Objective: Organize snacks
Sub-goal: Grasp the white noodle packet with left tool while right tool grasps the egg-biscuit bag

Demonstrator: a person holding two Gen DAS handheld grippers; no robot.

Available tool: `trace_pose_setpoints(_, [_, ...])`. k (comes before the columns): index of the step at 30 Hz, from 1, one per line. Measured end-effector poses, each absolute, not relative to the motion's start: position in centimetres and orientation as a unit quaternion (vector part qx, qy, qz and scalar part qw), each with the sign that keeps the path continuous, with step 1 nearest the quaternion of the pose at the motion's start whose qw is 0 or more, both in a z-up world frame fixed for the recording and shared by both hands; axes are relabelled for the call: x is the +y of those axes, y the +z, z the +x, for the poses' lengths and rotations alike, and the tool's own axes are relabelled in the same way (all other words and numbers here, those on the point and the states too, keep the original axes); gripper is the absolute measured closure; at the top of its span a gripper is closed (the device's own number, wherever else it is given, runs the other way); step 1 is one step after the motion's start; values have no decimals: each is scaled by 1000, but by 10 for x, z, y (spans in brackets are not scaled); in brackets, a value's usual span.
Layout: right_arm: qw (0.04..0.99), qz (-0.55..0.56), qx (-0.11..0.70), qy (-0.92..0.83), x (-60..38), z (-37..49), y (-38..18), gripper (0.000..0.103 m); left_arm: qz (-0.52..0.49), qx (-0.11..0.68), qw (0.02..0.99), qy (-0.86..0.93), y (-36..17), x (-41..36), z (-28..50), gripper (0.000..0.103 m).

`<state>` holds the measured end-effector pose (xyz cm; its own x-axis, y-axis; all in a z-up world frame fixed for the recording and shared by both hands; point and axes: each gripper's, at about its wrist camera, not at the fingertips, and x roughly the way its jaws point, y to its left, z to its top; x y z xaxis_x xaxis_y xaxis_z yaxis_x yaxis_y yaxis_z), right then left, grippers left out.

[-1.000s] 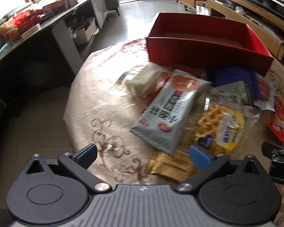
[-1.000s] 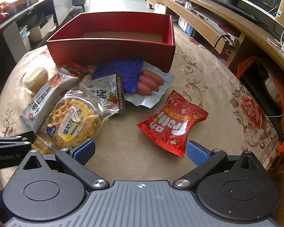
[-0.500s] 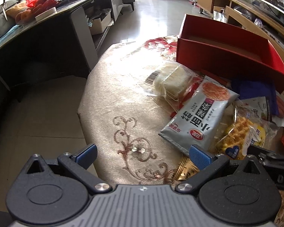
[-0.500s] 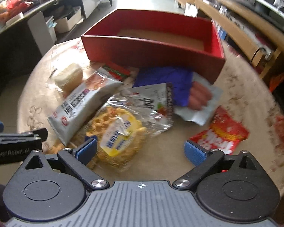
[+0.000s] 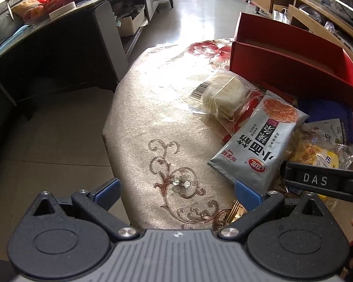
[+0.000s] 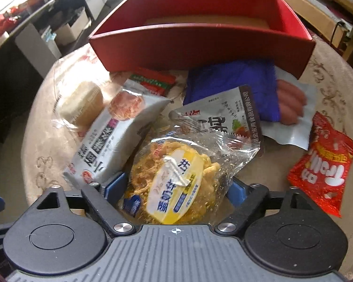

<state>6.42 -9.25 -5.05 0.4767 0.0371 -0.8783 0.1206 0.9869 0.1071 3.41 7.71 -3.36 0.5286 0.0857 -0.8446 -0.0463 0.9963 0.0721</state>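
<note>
**Right jaws closing around the waffle pack**

My right gripper (image 6: 176,188) is closing, its blue pads flanking the clear waffle pack with the yellow label (image 6: 174,181); whether they are pressing it yet, I cannot tell. Only my right view is showing the red candy bag (image 6: 322,171) at 3 o'clock of that pack, the sausage pack (image 6: 291,108) at 1 o'clock, and the red box (image 6: 200,44) open at 12 o'clock. My left gripper (image 5: 176,192) is hanging wide open over bare tablecloth (image 5: 153,117), holding nothing. Only this view is showing the table's edge, the tiled floor (image 5: 47,145) at 9 o'clock and the dark counter (image 5: 58,54) at 10 o'clock. The grey noodle bag (image 5: 258,145) is lying at 2 o'clock of it.
</note>
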Motion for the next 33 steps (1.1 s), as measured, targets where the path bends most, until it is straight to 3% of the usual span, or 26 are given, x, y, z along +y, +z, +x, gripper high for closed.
trace_pose_setpoints(4, [854,63,516,-7,-97,57,-43,26,17,481,876,32,-29,77,34,2])
trace_pose_setpoints(10, [852,33,522,8,-123,26,-29,32,40,476,879,-13,-23,56,42,2])
trace_pose_setpoints(23, [843,45,535,36,-151,14,-25,33,111,511,846,-103,-54,-6,107,2])
trace_pose_setpoints(28, [836,52,545,42,-156,16,-27,31,68,543,831,-101,-63,-2,110,16])
trace_pose_setpoints(30, [837,48,543,39,-157,15,-26,31,71,539,833,-101,-61,-3,102,29])
trace_pose_setpoints(33, [839,42,541,36,-157,13,-24,32,67,547,827,-110,-57,-1,87,37])
